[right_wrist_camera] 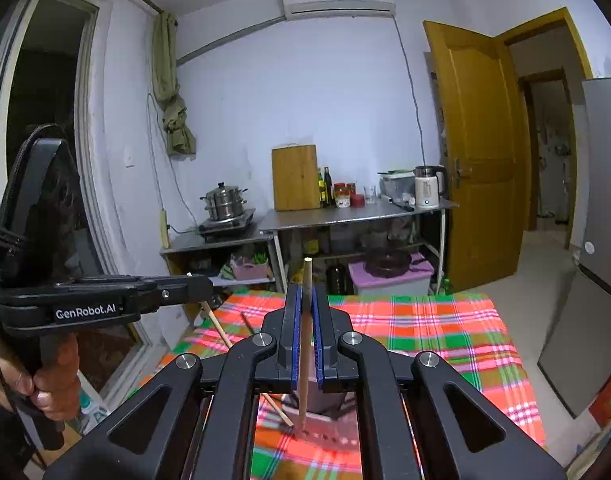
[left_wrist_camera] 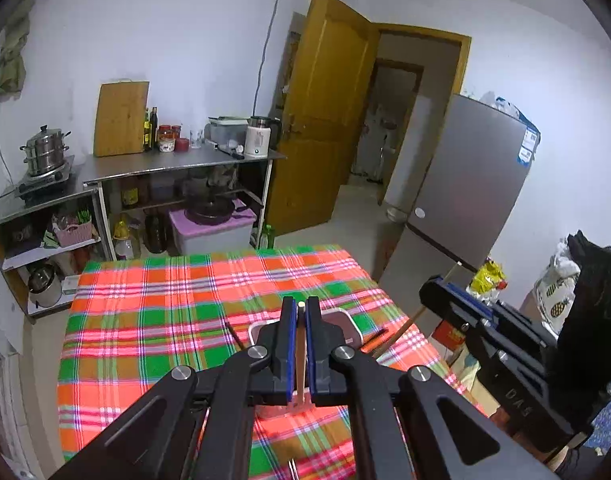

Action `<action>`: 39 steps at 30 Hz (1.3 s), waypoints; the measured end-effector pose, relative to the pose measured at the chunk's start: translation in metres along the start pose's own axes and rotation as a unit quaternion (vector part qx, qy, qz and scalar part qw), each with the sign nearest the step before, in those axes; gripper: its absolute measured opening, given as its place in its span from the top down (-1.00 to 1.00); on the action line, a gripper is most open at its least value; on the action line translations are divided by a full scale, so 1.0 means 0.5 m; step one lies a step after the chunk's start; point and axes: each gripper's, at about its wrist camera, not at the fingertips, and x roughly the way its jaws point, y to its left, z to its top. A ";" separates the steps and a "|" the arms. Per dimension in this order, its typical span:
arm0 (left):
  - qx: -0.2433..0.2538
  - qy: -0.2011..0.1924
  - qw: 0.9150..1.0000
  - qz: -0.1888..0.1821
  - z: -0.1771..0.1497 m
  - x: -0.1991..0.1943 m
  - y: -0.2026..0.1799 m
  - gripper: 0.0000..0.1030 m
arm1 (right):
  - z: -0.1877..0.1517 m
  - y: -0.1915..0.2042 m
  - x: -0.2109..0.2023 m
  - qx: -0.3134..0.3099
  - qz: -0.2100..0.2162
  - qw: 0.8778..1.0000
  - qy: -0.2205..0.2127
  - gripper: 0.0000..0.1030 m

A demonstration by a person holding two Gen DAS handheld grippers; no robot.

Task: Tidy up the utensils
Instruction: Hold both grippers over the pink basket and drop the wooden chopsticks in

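The left gripper (left_wrist_camera: 301, 312) and right gripper (right_wrist_camera: 305, 300) each clamp one wooden chopstick (right_wrist_camera: 304, 344). One dark chopstick (left_wrist_camera: 235, 336) lies at ten o'clock of the holder (left_wrist_camera: 347, 326).

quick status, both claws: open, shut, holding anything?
Left claw: shut on a wooden chopstick.
Right claw: shut on another wooden chopstick, tip down at the holder.

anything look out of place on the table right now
Yes: a dark chopstick lies loose on the plaid tablecloth, outside the utensil holder. Each gripper, left and right, grips one wooden chopstick.
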 end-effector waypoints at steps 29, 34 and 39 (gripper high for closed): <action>-0.010 0.072 0.997 0.018 -0.108 0.200 0.051 0.92 | -0.086 -0.062 0.121 0.002 -0.024 0.998 0.065 0.89; -0.010 0.079 0.997 0.022 -0.122 0.209 0.053 0.92 | -0.099 -0.060 0.129 -0.002 -0.023 0.996 0.086 0.89; -0.010 0.079 0.997 0.023 -0.128 0.204 0.053 0.92 | -0.103 -0.060 0.129 -0.002 -0.024 0.995 0.095 0.87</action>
